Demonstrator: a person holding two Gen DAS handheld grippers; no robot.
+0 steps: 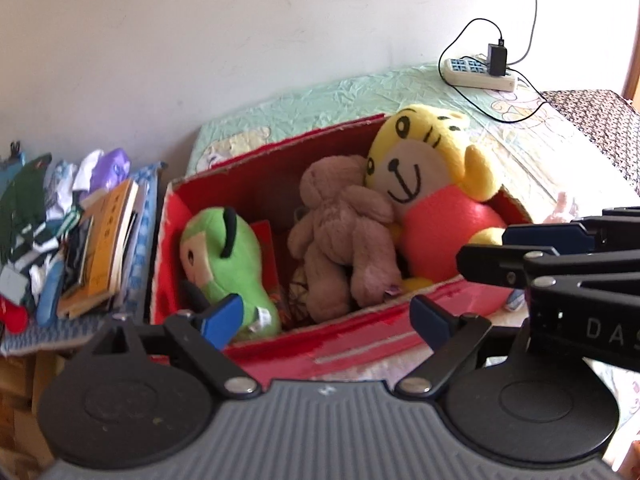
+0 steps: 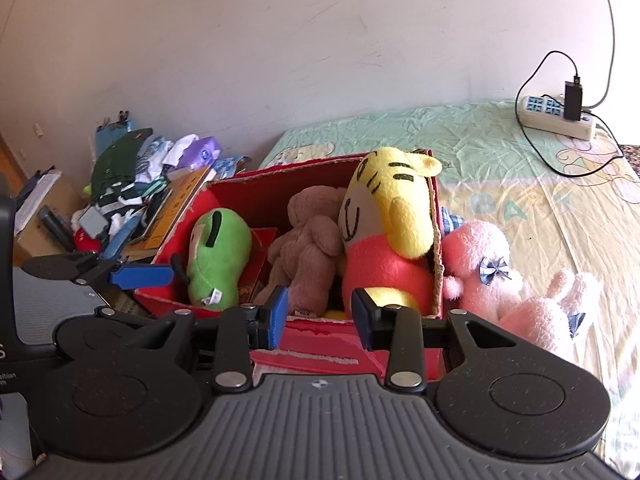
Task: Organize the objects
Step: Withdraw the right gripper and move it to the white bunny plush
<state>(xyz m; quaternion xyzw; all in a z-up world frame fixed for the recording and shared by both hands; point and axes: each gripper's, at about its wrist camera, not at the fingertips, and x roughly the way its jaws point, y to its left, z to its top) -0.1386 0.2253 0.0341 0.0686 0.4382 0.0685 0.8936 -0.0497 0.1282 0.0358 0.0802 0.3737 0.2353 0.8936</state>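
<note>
Red box [image 2: 320,336] — seemingly just beyond tool [image 2: 320,318]

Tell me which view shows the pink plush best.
The right wrist view: the pink plush lies in full on the bed beside the red box. The left wrist view shows only a sliver, hidden behind the right gripper.

Three plush toys [image 2: 224,258] in one red box [image 2: 320,344], two pink ones [image 2: 480,268] outside.

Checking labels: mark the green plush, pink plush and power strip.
green plush [image 2: 218,258], right wrist view, middle of its green body, inside the red box.
pink plush [image 2: 478,264], right wrist view, its head, outside the box.
power strip [image 2: 554,118], right wrist view, its white casing.
</note>
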